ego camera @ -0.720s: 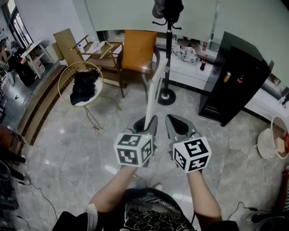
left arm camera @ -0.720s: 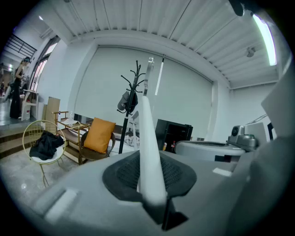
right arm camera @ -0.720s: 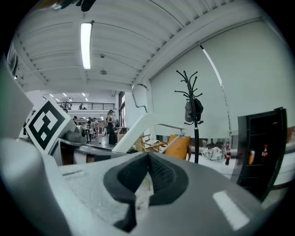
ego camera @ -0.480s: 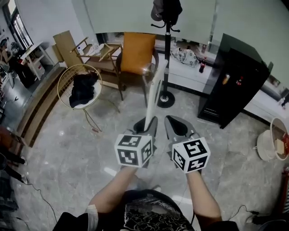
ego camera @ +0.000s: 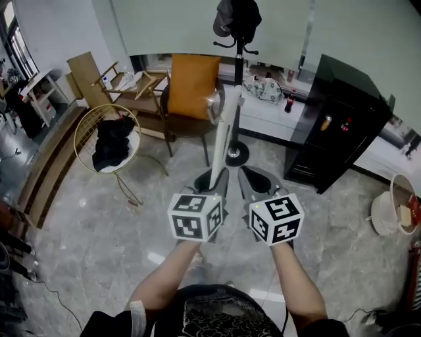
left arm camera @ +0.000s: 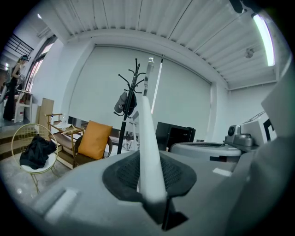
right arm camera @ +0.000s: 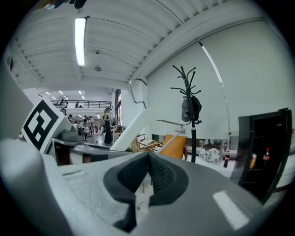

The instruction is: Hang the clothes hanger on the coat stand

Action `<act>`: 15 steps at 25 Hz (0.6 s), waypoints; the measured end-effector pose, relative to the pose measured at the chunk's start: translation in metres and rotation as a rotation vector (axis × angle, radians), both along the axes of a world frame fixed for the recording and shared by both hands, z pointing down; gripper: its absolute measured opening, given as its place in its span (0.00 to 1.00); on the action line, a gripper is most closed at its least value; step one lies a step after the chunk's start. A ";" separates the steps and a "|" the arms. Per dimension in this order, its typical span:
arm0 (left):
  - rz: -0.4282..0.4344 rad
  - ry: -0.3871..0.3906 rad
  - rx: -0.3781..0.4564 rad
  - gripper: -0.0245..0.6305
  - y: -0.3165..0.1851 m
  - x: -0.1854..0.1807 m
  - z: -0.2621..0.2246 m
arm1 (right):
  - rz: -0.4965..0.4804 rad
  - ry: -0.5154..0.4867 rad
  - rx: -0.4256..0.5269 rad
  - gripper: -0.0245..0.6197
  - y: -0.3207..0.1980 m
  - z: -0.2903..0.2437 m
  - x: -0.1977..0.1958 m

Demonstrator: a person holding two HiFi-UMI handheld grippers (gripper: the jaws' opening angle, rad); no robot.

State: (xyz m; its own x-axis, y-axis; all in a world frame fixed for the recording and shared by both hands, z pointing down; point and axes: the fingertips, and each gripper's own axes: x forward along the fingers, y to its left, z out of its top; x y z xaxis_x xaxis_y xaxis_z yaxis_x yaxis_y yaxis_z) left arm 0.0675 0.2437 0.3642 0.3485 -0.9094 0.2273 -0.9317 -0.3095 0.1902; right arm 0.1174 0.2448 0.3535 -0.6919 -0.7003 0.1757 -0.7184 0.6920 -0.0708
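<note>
At 12 o'clock, well apart, stood the coat stand (ego camera: pixel 237 85). Left gripper (ego camera: pixel 214 179) clamped the white clothes hanger (ego camera: pixel 225 125) by one arm, upright. Right gripper (ego camera: pixel 254 179) apparently closed, empty. Carry step, likely. Next: close in, raise hanger, hang it there.

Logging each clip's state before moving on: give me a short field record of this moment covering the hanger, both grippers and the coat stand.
hanger: white, sticking up and forward from the left gripper
left gripper: shut on the hanger
right gripper: jaws together, nothing between them
coat stand: black, ahead across the floor, beside an orange chair
on the stand: a dark item near its top
task state: hanger not yet on the stand
</note>
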 end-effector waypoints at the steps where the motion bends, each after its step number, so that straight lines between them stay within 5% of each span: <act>1: 0.005 0.001 0.003 0.16 -0.009 -0.005 -0.001 | 0.005 0.002 -0.002 0.03 -0.008 0.000 -0.006; 15: 0.055 0.028 -0.007 0.16 -0.108 -0.109 -0.011 | 0.066 0.007 -0.045 0.03 -0.107 -0.008 -0.113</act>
State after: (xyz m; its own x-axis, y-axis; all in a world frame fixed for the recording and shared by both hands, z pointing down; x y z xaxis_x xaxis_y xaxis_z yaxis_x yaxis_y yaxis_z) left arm -0.0416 0.1357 0.3528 0.4039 -0.8872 0.2229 -0.9077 -0.3585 0.2179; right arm 0.0042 0.1374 0.3456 -0.6434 -0.7353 0.2129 -0.7627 0.6397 -0.0957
